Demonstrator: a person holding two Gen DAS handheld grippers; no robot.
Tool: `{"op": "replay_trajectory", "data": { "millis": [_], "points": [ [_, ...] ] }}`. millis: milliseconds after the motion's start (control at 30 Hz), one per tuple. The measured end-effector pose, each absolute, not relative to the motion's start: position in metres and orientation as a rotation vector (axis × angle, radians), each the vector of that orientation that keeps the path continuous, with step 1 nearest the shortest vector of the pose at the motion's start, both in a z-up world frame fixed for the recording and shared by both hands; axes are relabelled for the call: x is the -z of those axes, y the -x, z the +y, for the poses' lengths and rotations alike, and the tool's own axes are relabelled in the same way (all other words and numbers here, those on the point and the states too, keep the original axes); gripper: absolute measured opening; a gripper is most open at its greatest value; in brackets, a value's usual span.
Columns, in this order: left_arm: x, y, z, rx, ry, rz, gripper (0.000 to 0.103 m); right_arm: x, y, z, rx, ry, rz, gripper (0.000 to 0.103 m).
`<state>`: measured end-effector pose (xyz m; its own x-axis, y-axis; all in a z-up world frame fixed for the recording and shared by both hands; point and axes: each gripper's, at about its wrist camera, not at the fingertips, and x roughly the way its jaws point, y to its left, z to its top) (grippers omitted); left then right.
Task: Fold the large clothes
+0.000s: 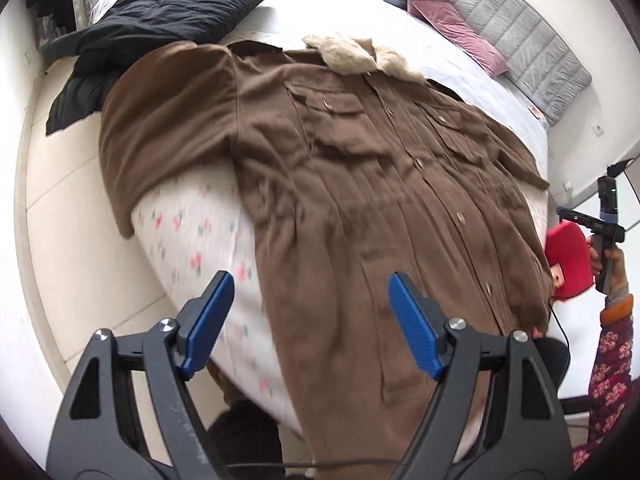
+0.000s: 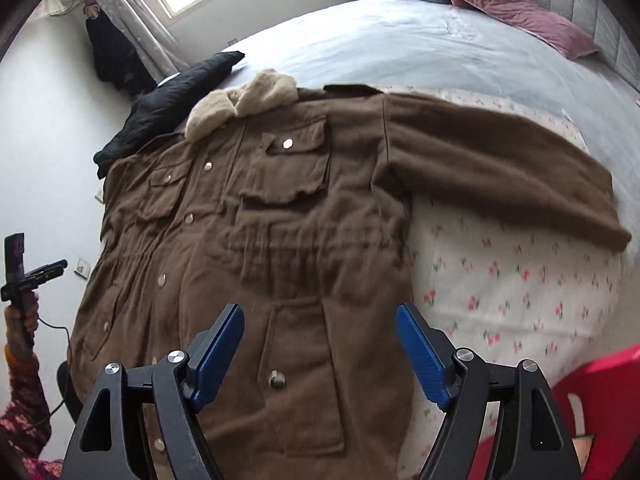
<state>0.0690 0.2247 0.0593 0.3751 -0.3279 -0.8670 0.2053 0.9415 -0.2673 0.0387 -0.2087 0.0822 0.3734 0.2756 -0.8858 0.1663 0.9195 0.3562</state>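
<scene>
Sprawling front-up on the floral bed (image 2: 520, 280), the fuzzy-collared brown coat (image 2: 280, 208) faces both grippers' spread, empty jaws.

Your left wrist view cuts off the hem of the long brown button-front coat with the beige fur collar (image 1: 360, 184) at the bottom edge, behind the open left gripper (image 1: 310, 322). The coat's lower half is motion-blurred there. The black padded garment (image 1: 152, 20) lies partly under the coat's shoulder. In your right wrist view, the open right gripper (image 2: 320, 354) hides the coat's hem, and the red plastic stool (image 2: 592, 392) is cropped at the corner.
</scene>
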Motion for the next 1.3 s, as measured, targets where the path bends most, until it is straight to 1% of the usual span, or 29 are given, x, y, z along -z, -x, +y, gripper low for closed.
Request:
{"op": "replay_trajectory", "data": {
  "millis": [100,200,267,333,400,467,500,533,567,600,633,667,733,767,833,900,967,1000,1033,1067,1100,1133,1200,1233,1267,1300],
  "points": [
    [-0.050,-0.029,0.231,0.398,0.171,1.163,0.080,-0.068,0.002,-0.205,-0.082,-0.447,1.216,0.079],
    [-0.023,-0.001,0.231,0.422,0.181,1.208,0.080,-0.043,0.028,-0.209,-0.068,-0.499,1.251,0.079],
    [-0.006,0.015,0.228,0.456,0.176,1.199,0.080,-0.026,0.044,-0.212,-0.066,-0.558,1.273,0.079],
    [0.009,0.030,0.217,0.571,0.168,1.158,0.080,-0.011,0.055,-0.217,-0.064,-0.618,1.288,0.079],
    [0.018,0.042,0.201,0.675,0.162,1.161,0.080,0.006,0.062,-0.221,-0.068,-0.708,1.307,0.079],
    [0.022,0.050,0.184,0.701,0.110,1.151,0.080,0.017,0.068,-0.217,-0.111,-0.790,1.310,0.079],
    [0.021,0.054,0.175,0.698,0.068,1.138,0.078,0.017,0.069,-0.212,-0.157,-0.821,1.300,0.078],
    [0.022,0.056,0.168,0.699,0.056,1.141,0.071,0.016,0.069,-0.204,-0.203,-0.830,1.288,0.071],
    [0.022,0.055,0.164,0.695,0.059,1.155,0.067,0.012,0.069,-0.195,-0.235,-0.811,1.287,0.063],
    [0.021,0.054,0.160,0.681,0.063,1.172,0.064,0.008,0.069,-0.185,-0.254,-0.785,1.293,0.046],
    [0.020,0.053,0.156,0.663,0.059,1.189,0.054,0.004,0.069,-0.177,-0.266,-0.769,1.303,0.023],
    [0.015,0.052,0.154,0.639,0.056,1.188,0.044,-0.001,0.069,-0.170,-0.273,-0.759,1.305,0.015],
    [-0.003,0.052,0.157,0.612,0.135,1.171,0.036,-0.025,0.070,-0.160,-0.261,-0.698,1.255,0.012],
    [-0.018,0.050,0.165,0.625,0.216,1.136,0.032,-0.043,0.073,-0.161,-0.257,-0.694,1.200,0.012],
    [-0.050,0.051,0.186,0.641,0.353,1.044,0.027,-0.080,0.079,-0.179,-0.245,-0.758,1.072,0.010],
    [-0.079,0.048,0.207,0.645,0.492,0.971,0.025,-0.108,0.087,-0.197,-0.214,-0.787,0.996,0.009],
    [-0.087,0.046,0.221,0.635,0.568,0.961,0.025,-0.124,0.091,-0.207,-0.202,-0.784,0.976,0.009],
    [-0.085,0.046,0.225,0.587,0.541,0.993,0.025,-0.124,0.092,-0.209,-0.176,-0.769,0.991,0.009],
    [-0.077,0.048,0.224,0.522,0.481,1.043,0.028,-0.119,0.093,-0.209,-0.148,-0.756,1.027,0.009],
    [-0.064,0.049,0.220,0.448,0.387,1.119,0.037,-0.109,0.092,-0.208,-0.119,-0.729,1.092,0.010],
    [-0.043,0.050,0.212,0.371,0.259,1.221,0.043,-0.094,0.091,-0.203,-0.075,-0.676,1.185,0.014],
    [-0.022,0.052,0.205,0.317,0.159,1.304,0.046,-0.079,0.086,-0.199,-0.035,-0.624,1.272,0.020],
    [0.016,0.058,0.202,0.196,0.006,1.436,0.045,-0.051,0.087,-0.190,0.076,-0.505,1.426,0.022],
    [0.021,0.060,0.202,0.172,-0.018,1.448,0.044,-0.047,0.087,-0.188,0.100,-0.480,1.447,0.023],
    [0.019,0.060,0.206,0.162,-0.015,1.428,0.044,-0.048,0.086,-0.189,0.108,-0.486,1.437,0.024],
    [0.010,0.059,0.209,0.164,0.016,1.384,0.045,-0.055,0.084,-0.190,0.107,-0.506,1.406,0.028]
  ]
}}
